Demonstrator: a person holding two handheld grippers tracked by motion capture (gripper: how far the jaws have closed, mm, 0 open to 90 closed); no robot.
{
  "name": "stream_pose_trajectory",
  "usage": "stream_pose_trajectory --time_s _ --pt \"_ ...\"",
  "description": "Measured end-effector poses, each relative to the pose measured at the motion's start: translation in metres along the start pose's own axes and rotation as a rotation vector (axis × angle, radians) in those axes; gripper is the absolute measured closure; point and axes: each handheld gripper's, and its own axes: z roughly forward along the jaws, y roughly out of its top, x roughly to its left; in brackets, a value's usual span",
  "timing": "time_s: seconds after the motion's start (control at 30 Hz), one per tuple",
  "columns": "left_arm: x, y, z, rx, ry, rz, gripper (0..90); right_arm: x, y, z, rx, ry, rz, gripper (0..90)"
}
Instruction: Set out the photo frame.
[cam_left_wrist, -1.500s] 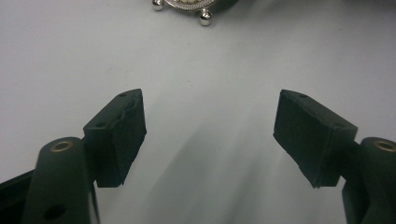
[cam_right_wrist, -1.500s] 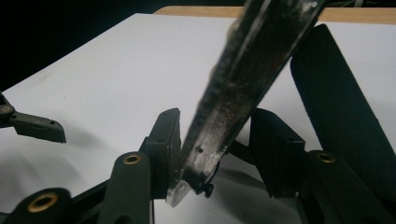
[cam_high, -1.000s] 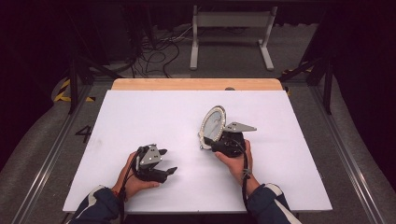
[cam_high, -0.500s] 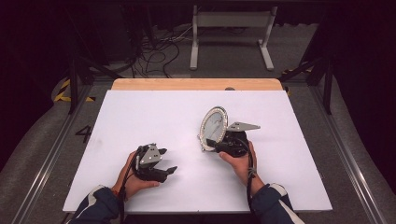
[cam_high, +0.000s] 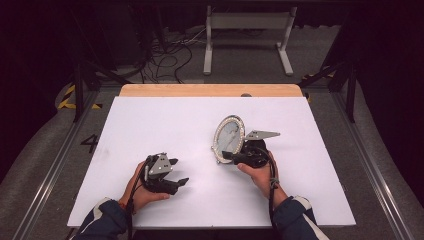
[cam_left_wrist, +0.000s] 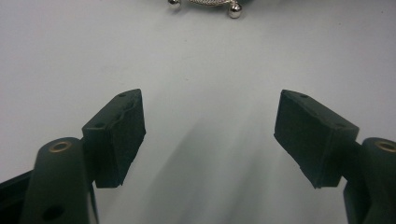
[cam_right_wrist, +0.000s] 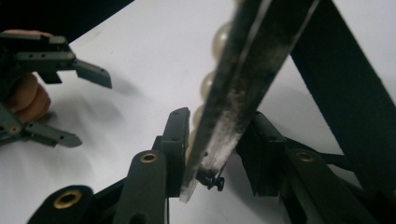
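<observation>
Closing: right gripper (cam_high: 226, 155) fingers have just narrowed around the oval pearl-rimmed mirror (cam_high: 229, 137), its edge between them.
Mirror: upright, mid white worktop (cam_high: 150, 125); since a second ago turned narrower, suggesting repositioning.
Left gripper (cam_high: 179, 172): fingers wide, empty, resting.

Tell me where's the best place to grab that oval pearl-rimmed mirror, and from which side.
Probably the thin lower rim of the mirror, taken edge-on from its right, one pad on each face. It stands upright, so only its flat faces offer grip. The right gripper sits there, jaws having just been closing around the edge.
</observation>
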Motion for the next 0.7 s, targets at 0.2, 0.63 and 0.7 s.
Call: stream_pose_trajectory --time_s 0.2,0.63,0.7 --pt "0.0 0.0 0.0 0.006 0.002 0.001 24.9 0.002 -0.001 0.002 0.01 -0.01 -0.031 62.7" --pt "0.008 0.009 0.004 -0.027 0.002 -0.014 25.2 0.007 -0.012 0.016 -0.054 -0.062 -0.023 64.0" --pt "0.012 0.016 0.008 -0.042 0.009 -0.003 25.1 0.007 -0.011 0.016 -0.039 -0.058 -0.027 65.2"
